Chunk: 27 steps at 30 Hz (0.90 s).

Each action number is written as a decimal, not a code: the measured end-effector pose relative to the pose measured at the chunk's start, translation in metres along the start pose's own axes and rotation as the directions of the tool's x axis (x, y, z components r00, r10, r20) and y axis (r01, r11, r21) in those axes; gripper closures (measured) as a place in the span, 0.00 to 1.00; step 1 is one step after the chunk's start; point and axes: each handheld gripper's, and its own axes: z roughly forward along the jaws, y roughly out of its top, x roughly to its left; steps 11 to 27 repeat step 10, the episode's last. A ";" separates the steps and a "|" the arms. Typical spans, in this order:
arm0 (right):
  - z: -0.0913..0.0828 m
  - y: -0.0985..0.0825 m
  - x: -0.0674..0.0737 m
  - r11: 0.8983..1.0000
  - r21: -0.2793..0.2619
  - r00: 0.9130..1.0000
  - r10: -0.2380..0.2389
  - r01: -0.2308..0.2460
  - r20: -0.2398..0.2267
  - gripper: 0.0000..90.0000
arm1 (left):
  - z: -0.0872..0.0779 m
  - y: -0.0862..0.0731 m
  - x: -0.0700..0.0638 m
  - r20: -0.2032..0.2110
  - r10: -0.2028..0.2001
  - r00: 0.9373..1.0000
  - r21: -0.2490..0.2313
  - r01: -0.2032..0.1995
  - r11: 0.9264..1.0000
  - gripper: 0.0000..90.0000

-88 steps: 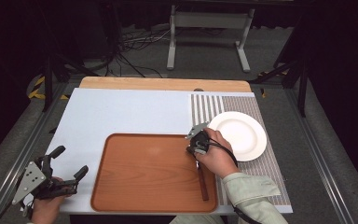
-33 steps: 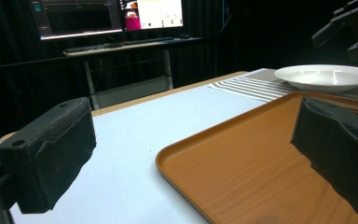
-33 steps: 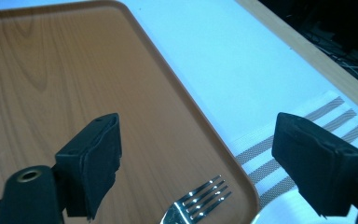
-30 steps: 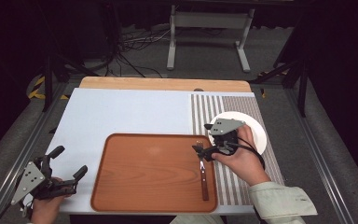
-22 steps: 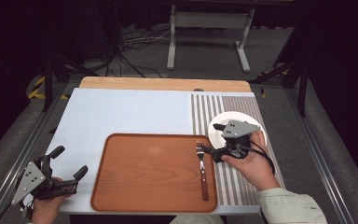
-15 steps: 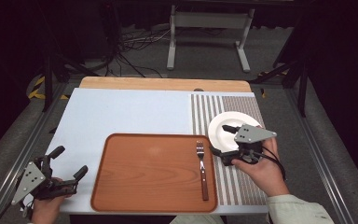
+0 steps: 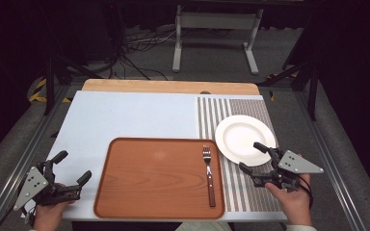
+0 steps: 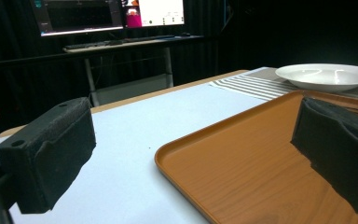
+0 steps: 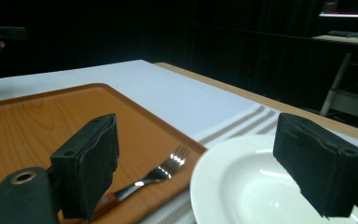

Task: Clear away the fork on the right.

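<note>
The counter (image 7: 125, 115) has a pale blue top with a wooden strip along its far edge; a grey striped mat (image 7: 231, 108) covers its right part; an orange-brown tray (image 7: 154, 178) lies at the near middle; a white plate (image 7: 243, 137) rests on the mat, just right of the tray.

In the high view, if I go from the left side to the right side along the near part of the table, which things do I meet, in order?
Left black two-jaw gripper → brown wooden rectangular tray → metal fork with a brown handle lying on the tray's right part → right black two-jaw gripper, its far jaw over the near rim of the round white plate.
</note>
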 end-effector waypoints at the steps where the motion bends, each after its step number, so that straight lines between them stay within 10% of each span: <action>1: -0.003 -0.006 -0.001 1.000 0.009 1.000 0.010 -0.010 0.002 0.16 | 0.000 0.000 0.000 0.000 -0.001 1.000 0.000 0.001 1.000 0.00; 8: -0.010 -0.036 -0.005 0.996 0.074 0.998 0.045 -0.047 0.034 0.16 | 0.000 0.000 0.000 0.002 -0.002 1.000 -0.007 0.002 1.000 0.00; 27: -0.009 -0.036 -0.005 0.996 0.071 0.998 0.050 -0.053 0.036 0.16 | -0.001 0.000 0.001 0.004 -0.005 1.000 -0.007 0.005 1.000 0.00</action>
